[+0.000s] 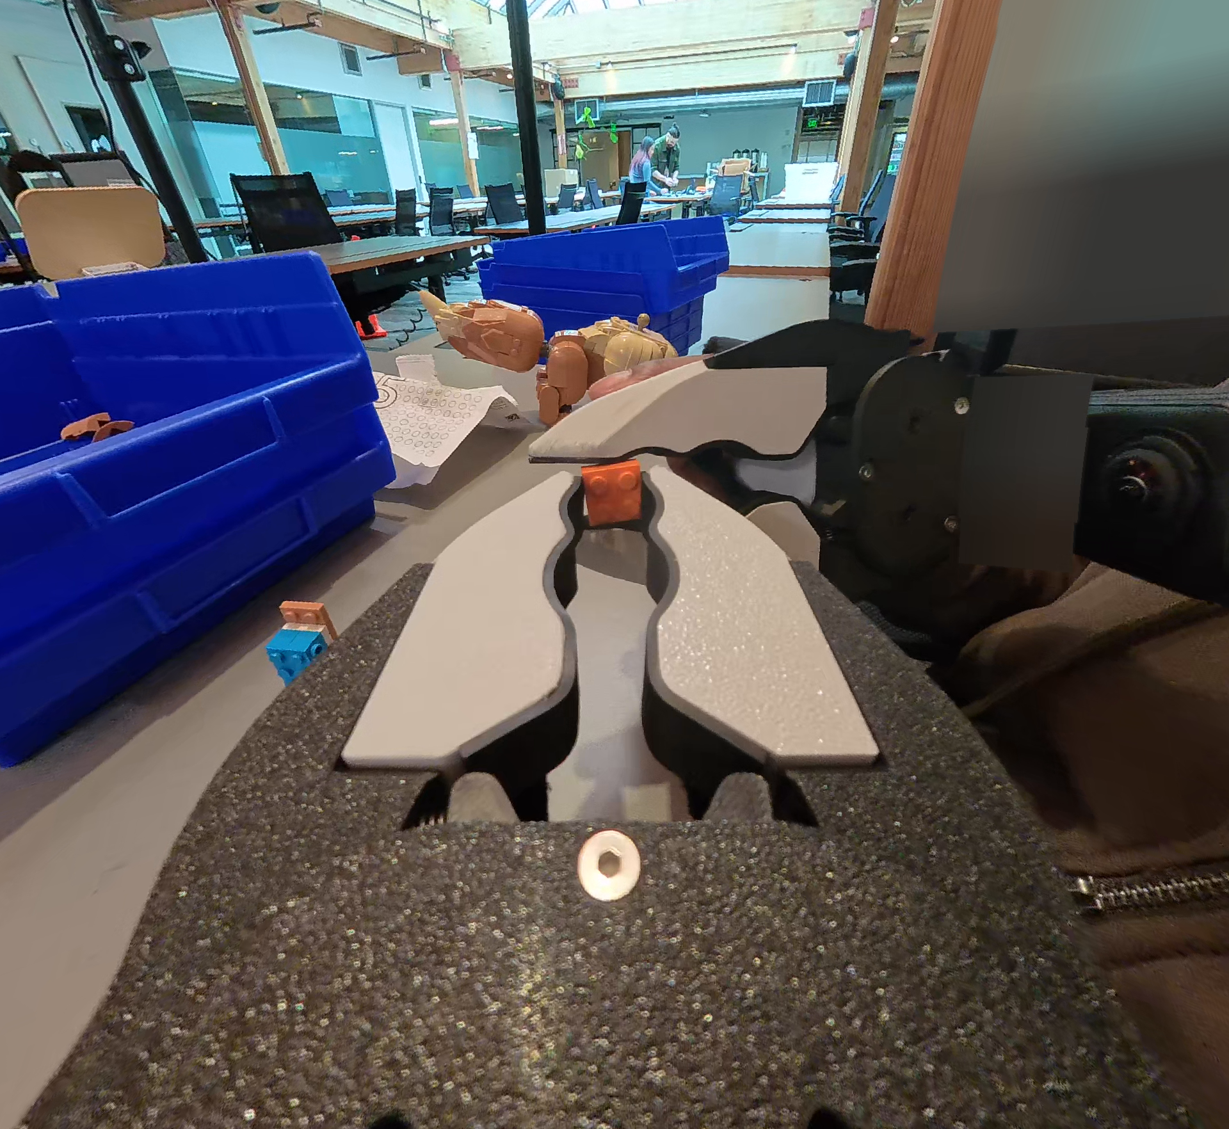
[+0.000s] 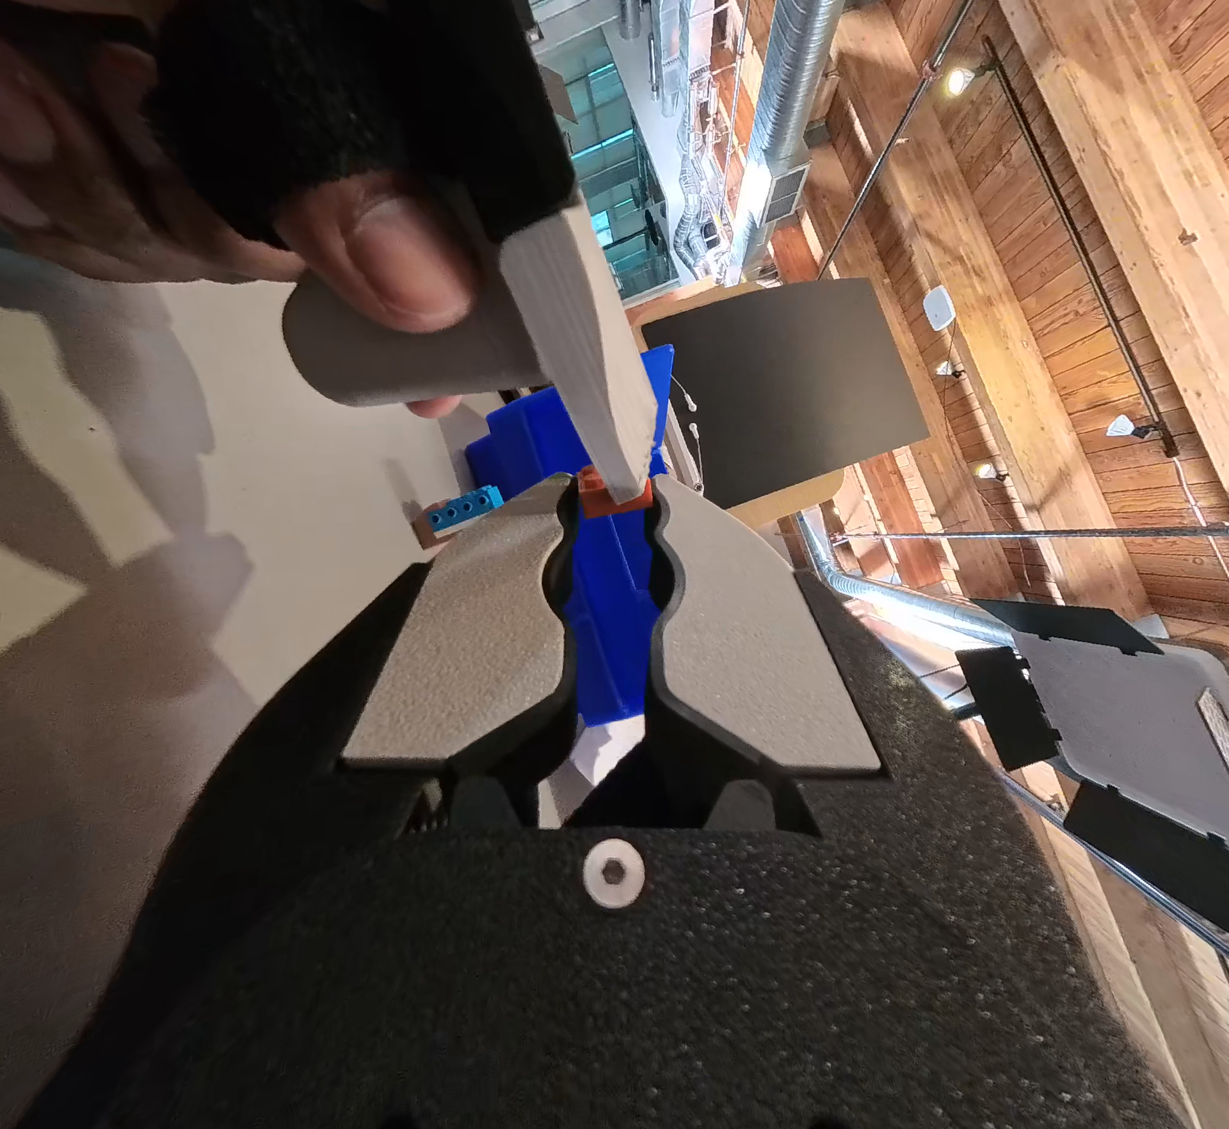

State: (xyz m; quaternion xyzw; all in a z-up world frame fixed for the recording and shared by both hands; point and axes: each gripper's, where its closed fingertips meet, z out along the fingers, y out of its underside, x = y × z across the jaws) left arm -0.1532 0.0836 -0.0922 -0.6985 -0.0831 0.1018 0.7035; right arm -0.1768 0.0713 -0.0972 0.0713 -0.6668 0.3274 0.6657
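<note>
An orange brick (image 1: 610, 492) is pinched at the jaw tips of the left gripper (image 1: 610, 495), held up off the grey bench (image 1: 100, 798). The same brick (image 2: 602, 498) is also seen between the jaw tips of the right gripper (image 2: 608, 498), whose jaws are pressed onto it from another angle, so it is gripped by both at once; one pale finger of the right gripper (image 1: 665, 412) lies across its top in the left wrist view. Just left of the left gripper, a small blue and tan brick piece (image 1: 299, 638) stands on the bench. Farther left, stacked blue bins (image 1: 199, 432) are set, with a brown piece (image 1: 96, 429) in one. Beyond the brick, a printed sheet (image 1: 439, 419) and a tan brick-built animal (image 1: 552, 352) lie on the bench, with more blue bins (image 1: 598, 279) behind. The animal is seen lying in separate sections, not joined.
</note>
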